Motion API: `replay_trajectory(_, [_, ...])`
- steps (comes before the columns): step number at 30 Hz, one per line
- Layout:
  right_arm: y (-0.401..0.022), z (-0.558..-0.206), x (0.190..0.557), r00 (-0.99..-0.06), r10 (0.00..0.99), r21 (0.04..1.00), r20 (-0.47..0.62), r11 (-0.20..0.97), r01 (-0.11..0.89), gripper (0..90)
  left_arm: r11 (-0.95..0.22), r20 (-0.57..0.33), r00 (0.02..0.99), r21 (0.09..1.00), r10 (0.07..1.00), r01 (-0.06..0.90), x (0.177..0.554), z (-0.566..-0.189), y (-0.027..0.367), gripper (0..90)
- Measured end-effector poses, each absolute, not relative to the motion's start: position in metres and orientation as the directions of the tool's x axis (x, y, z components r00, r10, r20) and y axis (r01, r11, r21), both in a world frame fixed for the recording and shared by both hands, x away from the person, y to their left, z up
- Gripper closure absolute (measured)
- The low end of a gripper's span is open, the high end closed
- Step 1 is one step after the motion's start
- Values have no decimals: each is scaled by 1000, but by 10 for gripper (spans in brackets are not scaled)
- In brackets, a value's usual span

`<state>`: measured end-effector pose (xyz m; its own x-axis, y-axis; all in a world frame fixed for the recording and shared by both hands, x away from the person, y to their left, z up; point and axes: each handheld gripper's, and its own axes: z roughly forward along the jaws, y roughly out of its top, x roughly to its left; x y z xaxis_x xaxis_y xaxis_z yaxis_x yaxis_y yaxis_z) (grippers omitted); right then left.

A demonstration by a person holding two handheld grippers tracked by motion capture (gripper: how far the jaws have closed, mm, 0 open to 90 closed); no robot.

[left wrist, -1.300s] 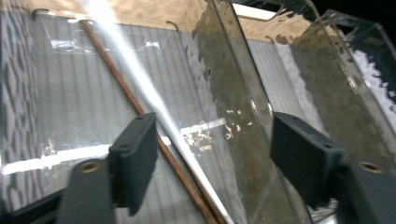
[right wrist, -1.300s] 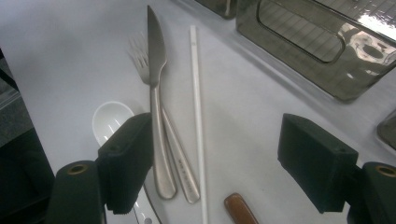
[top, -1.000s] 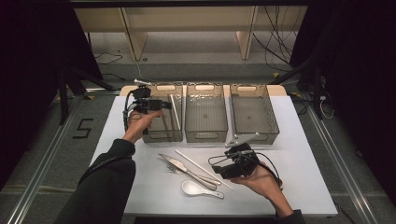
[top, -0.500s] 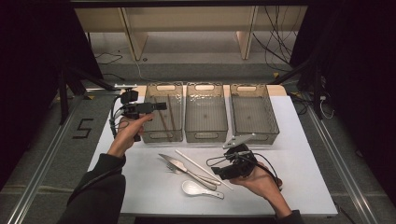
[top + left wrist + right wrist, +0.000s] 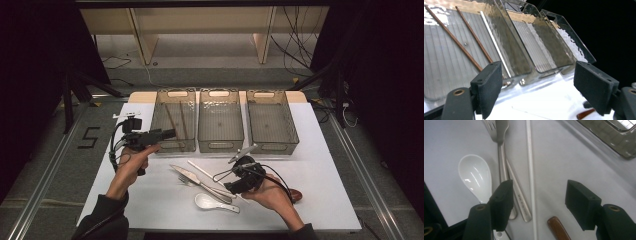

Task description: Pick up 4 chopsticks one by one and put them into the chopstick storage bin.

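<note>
My left gripper (image 5: 169, 133) hangs open and empty off the near left corner of the left bin (image 5: 159, 120). In the left gripper view its pads (image 5: 489, 87) frame that bin's front wall (image 5: 524, 67); inside lie two brown chopsticks (image 5: 456, 40) and a white chopstick (image 5: 495, 42). My right gripper (image 5: 229, 189) hovers low over loose cutlery. Its jaws have just been closing and still stand open (image 5: 539, 205). Below them lie a white chopstick (image 5: 531, 170) and a knife handle (image 5: 520, 200), untouched. Beside these are a fork (image 5: 500, 145) and a white spoon (image 5: 475, 176).
The middle bin (image 5: 221, 142) and the right bin (image 5: 272, 145) stand in a row beside the left one at the back of the white table (image 5: 330, 165). A brown handle (image 5: 295, 194) lies by my right hand, near the front edge.
My left gripper has drawn back from over the left bin toward the person and a little left. The right gripper's jaws have narrowed over the cutlery.
</note>
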<state>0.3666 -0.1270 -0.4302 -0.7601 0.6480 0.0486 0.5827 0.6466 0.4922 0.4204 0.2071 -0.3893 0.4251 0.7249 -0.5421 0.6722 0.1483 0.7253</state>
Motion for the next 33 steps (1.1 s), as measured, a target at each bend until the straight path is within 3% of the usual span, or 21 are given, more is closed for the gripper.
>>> replay_trajectory(13, [-102,-449,383,-777,629,401,33,704,587,542,121,-516,462,751,721,649,392,-395,205,219])
replay_trajectory(33, [-89,-461,391,-791,611,315,11,749,583,700,112,-509,466,753,723,649,384,-399,206,212])
